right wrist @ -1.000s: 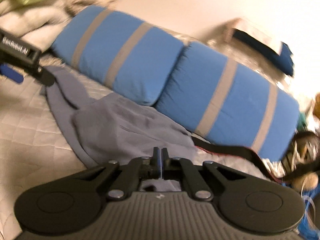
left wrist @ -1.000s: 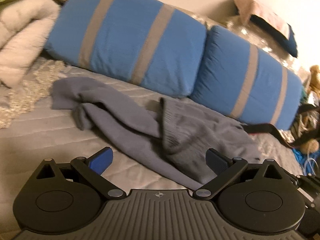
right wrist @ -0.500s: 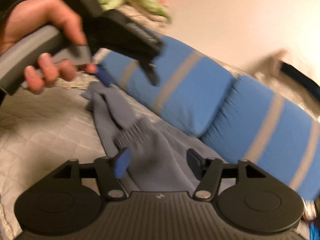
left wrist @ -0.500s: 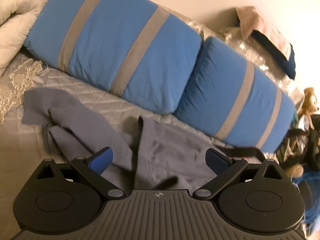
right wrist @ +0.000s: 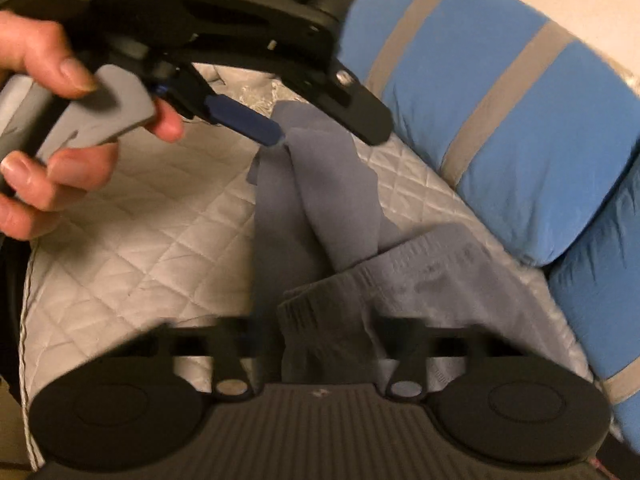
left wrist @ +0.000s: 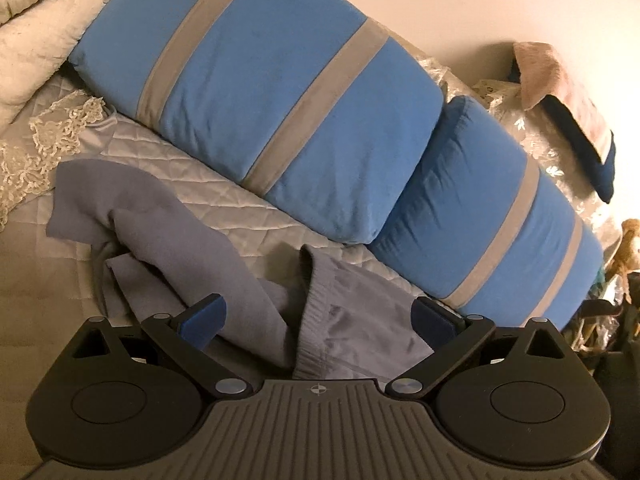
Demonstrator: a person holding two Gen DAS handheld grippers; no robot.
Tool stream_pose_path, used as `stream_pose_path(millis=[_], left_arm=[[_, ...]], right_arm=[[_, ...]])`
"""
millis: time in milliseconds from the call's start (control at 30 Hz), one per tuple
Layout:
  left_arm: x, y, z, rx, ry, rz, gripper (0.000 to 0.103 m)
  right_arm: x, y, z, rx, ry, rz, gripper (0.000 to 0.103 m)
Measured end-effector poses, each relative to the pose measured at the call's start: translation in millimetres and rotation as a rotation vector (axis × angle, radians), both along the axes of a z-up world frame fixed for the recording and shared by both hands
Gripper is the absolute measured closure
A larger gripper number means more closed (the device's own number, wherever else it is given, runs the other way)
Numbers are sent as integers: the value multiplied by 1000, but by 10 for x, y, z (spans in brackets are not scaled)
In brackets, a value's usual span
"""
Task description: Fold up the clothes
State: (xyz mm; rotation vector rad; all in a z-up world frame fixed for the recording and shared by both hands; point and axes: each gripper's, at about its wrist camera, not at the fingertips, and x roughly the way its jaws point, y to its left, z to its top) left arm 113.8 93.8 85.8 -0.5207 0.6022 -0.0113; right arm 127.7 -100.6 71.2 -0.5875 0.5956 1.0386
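Grey trousers (left wrist: 180, 236) lie crumpled on the quilted bedspread (left wrist: 60, 292), with the ribbed waistband (left wrist: 316, 320) nearest me. My left gripper (left wrist: 318, 316) hovers open over the waistband, its blue pads wide apart and gripping nothing. In the right wrist view a hand (right wrist: 48, 160) holds the left gripper (right wrist: 304, 132) over the far end of the trousers (right wrist: 328, 200). My right gripper (right wrist: 324, 340) is blurred and its jaws are closing. The waistband (right wrist: 332, 304) lies between its fingers, which still stand apart from the cloth.
Two blue pillows with grey stripes (left wrist: 272, 92) (left wrist: 484, 224) lie along the wall behind the trousers. A cream blanket (left wrist: 36, 28) and lace trim (left wrist: 44, 140) are at the left. Clutter and a plush toy (left wrist: 630, 240) crowd the right edge.
My right gripper went from shut to open, then began closing, and swung left over the waistband. The left gripper drifted towards the pillows and stayed open.
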Motion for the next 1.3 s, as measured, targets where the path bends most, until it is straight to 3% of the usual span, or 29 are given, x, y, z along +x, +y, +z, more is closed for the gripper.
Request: stream_pose_path(millis=[100, 267, 367, 467, 667, 867, 1033, 1067, 1100, 1133, 1200, 1233, 1267, 1300], left_arm=[[13, 31, -46, -16, 18, -9, 2], [29, 7, -135, -50, 57, -58, 2], [59, -123, -155, -23, 96, -110, 2], [68, -287, -146, 16, 91, -159, 2], [141, -483, -244, 1, 109, -207, 2], [283, -396, -496, -154, 151, -214, 3], [432, -286, -607, -203, 195, -157, 3], [439, -283, -605, -216, 197, -151, 3], [447, -280, -595, -230, 193, -154, 3], [456, -285, -579, -234, 189, -157, 3], [483, -309, -548, -226, 181, -167, 3], [500, -322, -533, -219, 177, -173, 3], [516, -325, -527, -214, 177, -173, 3], [533, -315, -527, -214, 178, -169, 3]], right_arm=[[-186, -103, 19, 32, -26, -28, 92], [-843, -358, 4, 45, -217, -132, 93], [-1222, -555, -75, 54, -312, -238, 94], [-1462, -780, -145, 97, -312, -347, 94], [-1652, -1046, -224, 208, -254, -458, 95], [-1733, -1134, -311, 252, -269, -479, 101], [-1773, -1110, -412, 228, -278, -465, 101], [-1790, -1096, -424, 221, -282, -450, 88], [-1806, -1075, -438, 216, -290, -430, 86], [-1827, -1041, -454, 208, -305, -405, 71], [-1884, -930, -496, 174, -376, -351, 56], [-1918, -859, -530, 146, -429, -323, 44], [-1950, -792, -567, 121, -481, -296, 36], [-1975, -725, -608, 95, -527, -267, 36]])
